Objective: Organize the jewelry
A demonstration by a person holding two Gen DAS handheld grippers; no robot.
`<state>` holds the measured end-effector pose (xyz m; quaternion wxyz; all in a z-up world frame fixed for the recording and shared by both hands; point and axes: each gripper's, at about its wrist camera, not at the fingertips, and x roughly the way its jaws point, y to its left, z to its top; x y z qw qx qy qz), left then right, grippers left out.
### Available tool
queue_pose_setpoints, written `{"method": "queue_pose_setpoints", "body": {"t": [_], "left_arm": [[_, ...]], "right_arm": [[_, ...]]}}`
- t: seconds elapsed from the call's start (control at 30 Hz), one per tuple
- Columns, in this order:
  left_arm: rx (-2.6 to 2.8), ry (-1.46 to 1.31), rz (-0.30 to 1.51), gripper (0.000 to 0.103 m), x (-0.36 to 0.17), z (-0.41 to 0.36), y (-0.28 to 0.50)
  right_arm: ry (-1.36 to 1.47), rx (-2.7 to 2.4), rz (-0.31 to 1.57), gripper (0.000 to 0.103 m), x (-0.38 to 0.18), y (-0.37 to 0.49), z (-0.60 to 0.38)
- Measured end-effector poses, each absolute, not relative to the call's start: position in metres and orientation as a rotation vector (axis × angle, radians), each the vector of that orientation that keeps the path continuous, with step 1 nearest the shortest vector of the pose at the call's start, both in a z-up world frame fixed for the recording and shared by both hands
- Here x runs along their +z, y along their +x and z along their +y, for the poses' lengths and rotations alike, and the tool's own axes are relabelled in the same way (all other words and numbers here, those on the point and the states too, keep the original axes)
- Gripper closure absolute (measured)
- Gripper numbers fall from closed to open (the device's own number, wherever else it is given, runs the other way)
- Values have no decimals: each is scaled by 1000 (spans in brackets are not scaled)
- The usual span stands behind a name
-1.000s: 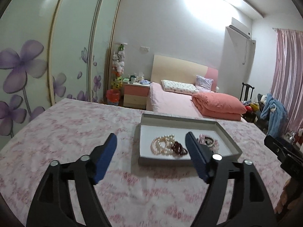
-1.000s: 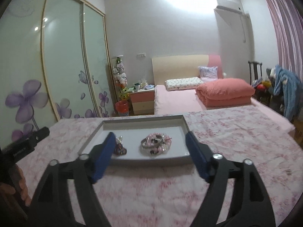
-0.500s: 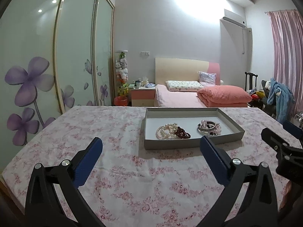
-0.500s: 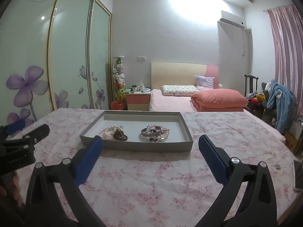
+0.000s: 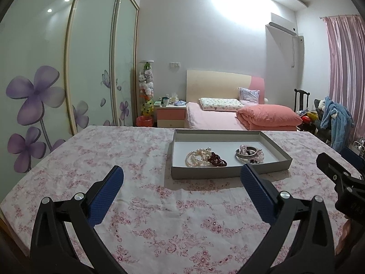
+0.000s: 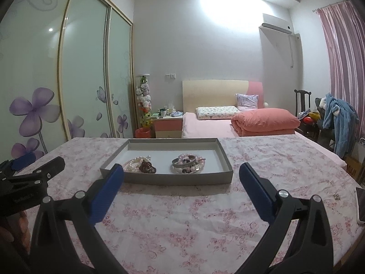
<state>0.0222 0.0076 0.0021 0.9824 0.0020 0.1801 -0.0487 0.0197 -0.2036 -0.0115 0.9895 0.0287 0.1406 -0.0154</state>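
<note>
Bedroom; bench under pink floral cloth (image 6: 182, 217). Shallow grey cardboard tray (image 6: 173, 179) far centre holds white pearl bracelets (image 5: 197, 157), dark red bead bracelet (image 5: 217, 158), pink-silver bangle pile (image 5: 249, 155). Left tongs (image 5: 182, 180), right tongs (image 6: 181, 178) both released, empty, near tray. Judgement: jewelry gathered, sorting possibly done.

Left hand-held gripper (image 5: 182, 178) pulled back from tray (image 5: 228, 172), jaws wider; right hand-held gripper (image 6: 181, 177) likewise

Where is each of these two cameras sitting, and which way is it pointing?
Left wrist: on the left gripper, facing the shallow grey tray ahead-right; its blue fingers show, open.
Right wrist: on the right gripper, facing the tray ahead-left; its fingers show, open.
Shared: tray, white pearl bracelets, floral tablecloth, pink bed; each glimpses the other gripper.
</note>
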Motion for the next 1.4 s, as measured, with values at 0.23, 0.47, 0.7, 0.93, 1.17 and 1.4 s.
{"method": "queue_pose_setpoints", "body": {"t": [0.23, 0.47, 0.7, 0.93, 1.17, 1.4], "left_arm": [[-98, 6, 360, 2, 2, 7, 22], [-97, 2, 356, 2, 2, 7, 23], [-98, 1, 353, 2, 4, 5, 23], [-97, 1, 353, 2, 4, 5, 23], [-98, 10, 351, 2, 5, 3, 22], [-98, 7, 362, 2, 4, 2, 23]], "right_arm": [[59, -31, 281, 4, -11, 20, -204], [60, -31, 282, 4, -11, 20, -204], [60, -30, 283, 4, -11, 20, -205], [59, -30, 283, 4, -12, 19, -205], [60, -29, 287, 4, -12, 20, -204], [60, -29, 287, 4, -12, 21, -203]]}}
